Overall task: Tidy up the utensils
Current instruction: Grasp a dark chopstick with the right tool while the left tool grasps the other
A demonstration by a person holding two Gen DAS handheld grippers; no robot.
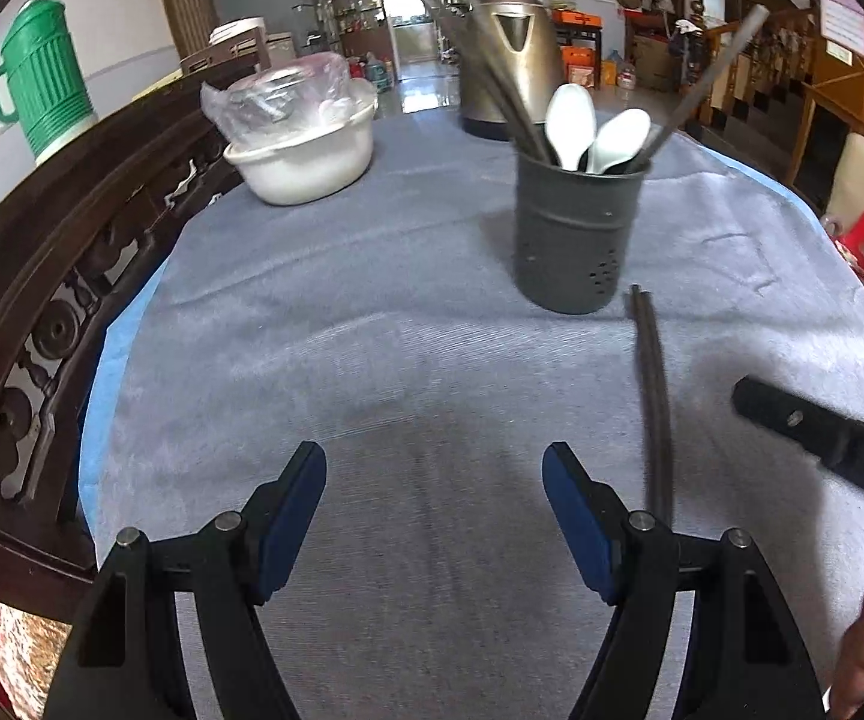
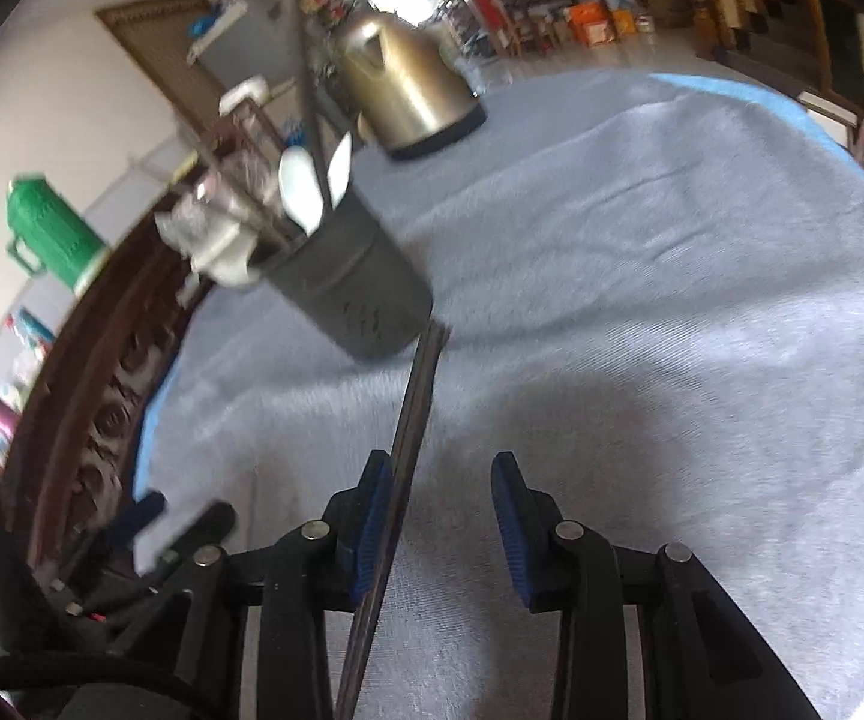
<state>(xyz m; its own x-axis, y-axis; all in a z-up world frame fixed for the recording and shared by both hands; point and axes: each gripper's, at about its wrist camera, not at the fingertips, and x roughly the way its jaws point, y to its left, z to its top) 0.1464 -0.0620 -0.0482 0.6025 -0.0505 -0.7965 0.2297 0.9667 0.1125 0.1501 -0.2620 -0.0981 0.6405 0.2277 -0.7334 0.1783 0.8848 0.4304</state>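
Cloth-covered table (image 1: 372, 330): both grippers (image 1: 434, 516) (image 2: 441, 516) open and empty; next, right closes on chopsticks (image 2: 408, 420), lifts them into holder (image 1: 576, 228).

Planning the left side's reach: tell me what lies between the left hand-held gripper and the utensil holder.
In the left wrist view, only bare blue-grey cloth lies between the left hand-held gripper and the utensil holder. The dark chopsticks lie off to the right.

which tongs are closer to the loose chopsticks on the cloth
Right. The chopsticks lie between the open right tongs, against the left pad. The left tongs are open over bare cloth, with the chopsticks off to their right.
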